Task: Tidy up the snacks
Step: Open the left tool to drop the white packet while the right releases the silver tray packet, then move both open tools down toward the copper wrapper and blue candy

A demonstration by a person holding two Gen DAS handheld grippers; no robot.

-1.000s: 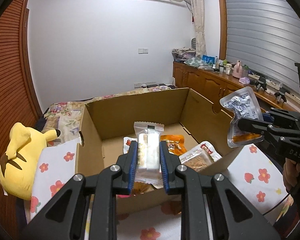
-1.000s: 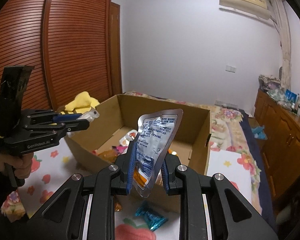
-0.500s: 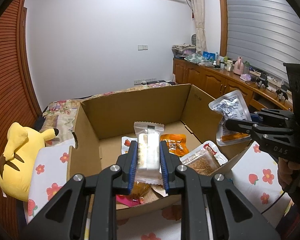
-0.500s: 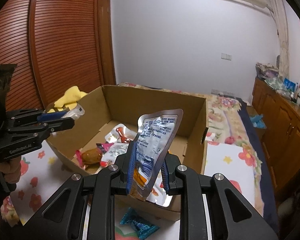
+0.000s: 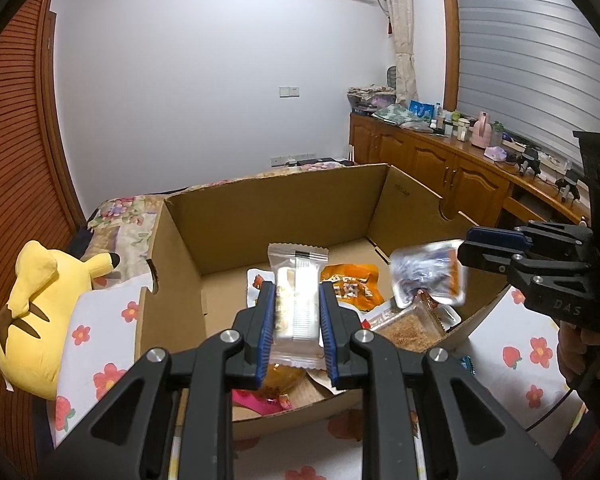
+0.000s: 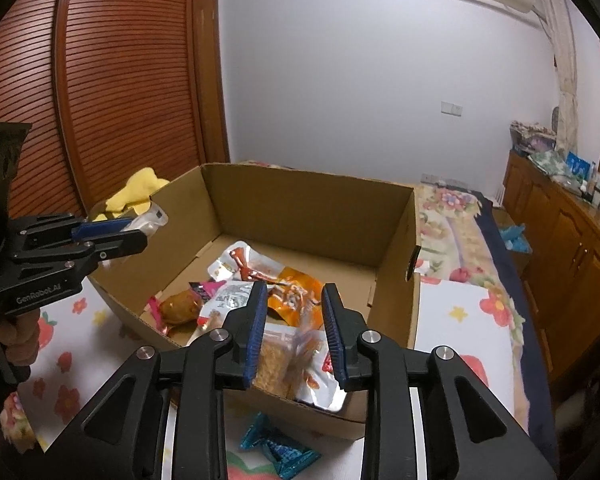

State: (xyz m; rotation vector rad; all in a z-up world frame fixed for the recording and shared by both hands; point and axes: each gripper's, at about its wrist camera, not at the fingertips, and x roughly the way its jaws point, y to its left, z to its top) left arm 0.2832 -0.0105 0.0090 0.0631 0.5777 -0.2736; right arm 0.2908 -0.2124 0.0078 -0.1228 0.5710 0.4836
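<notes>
An open cardboard box stands on a floral sheet and holds several snack packets. My left gripper is shut on a clear-wrapped white snack bar above the box's near edge; it also shows in the right wrist view. My right gripper is open and empty over the box's near right corner; in the left wrist view it is at the right. The silver pouch is blurred in mid-air just off its tips, inside the box. The box also shows in the right wrist view.
A yellow plush toy lies left of the box. A blue wrapped candy lies on the sheet in front of the box. Wooden cabinets with clutter run along the right wall. A slatted wooden wardrobe stands on the left.
My right gripper opened and let go of the silver pouch, which is dropping into the box. Both grippers moved closer over the box. The left still holds the snack bar.
</notes>
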